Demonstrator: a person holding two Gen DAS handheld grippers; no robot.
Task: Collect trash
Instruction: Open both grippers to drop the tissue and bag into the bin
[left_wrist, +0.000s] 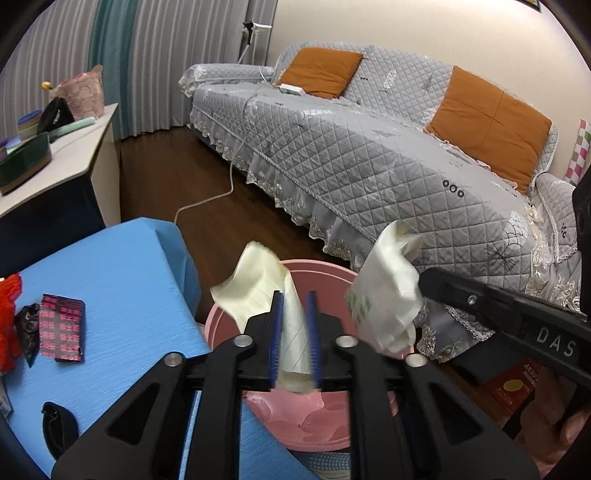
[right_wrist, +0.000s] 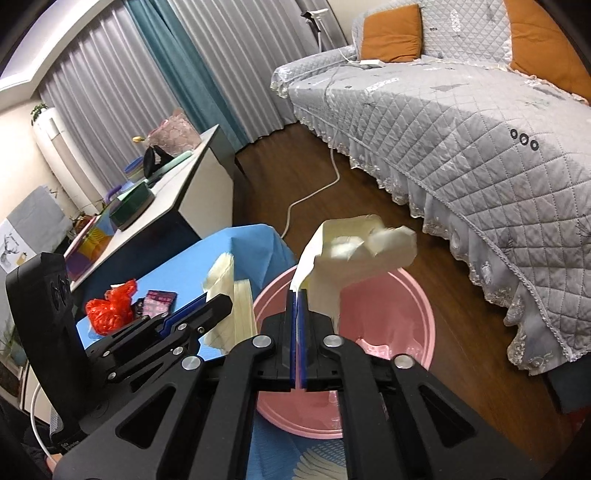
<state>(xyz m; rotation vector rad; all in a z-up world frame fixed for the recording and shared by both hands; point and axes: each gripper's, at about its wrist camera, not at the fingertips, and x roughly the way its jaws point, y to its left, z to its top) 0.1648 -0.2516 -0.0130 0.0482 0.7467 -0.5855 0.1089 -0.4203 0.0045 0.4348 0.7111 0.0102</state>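
Note:
A pink bin (left_wrist: 221, 321) (right_wrist: 424, 314) stands on the floor beside the blue table (left_wrist: 110, 266), right below both grippers. My left gripper (left_wrist: 295, 328) is over the bin with its blue pads apart; a cream plastic bag (left_wrist: 258, 288) hangs loosely between them. It also shows side-on as the left gripper (right_wrist: 212, 304) with that bag (right_wrist: 231, 295). My right gripper (right_wrist: 297, 317) is shut on a second whitish plastic bag (right_wrist: 354, 254) above the bin; the right gripper (left_wrist: 428, 282) and its bag (left_wrist: 388, 295) appear on the right.
On the blue table lie a red plastic bag (right_wrist: 110, 310), a pink-and-black packet (left_wrist: 62, 328) and a dark wrapper (left_wrist: 29, 328). A grey quilted sofa (left_wrist: 351, 155) runs behind the bin. A white cable (right_wrist: 314, 192) crosses the wooden floor. A white cabinet (right_wrist: 184, 192) holds clutter.

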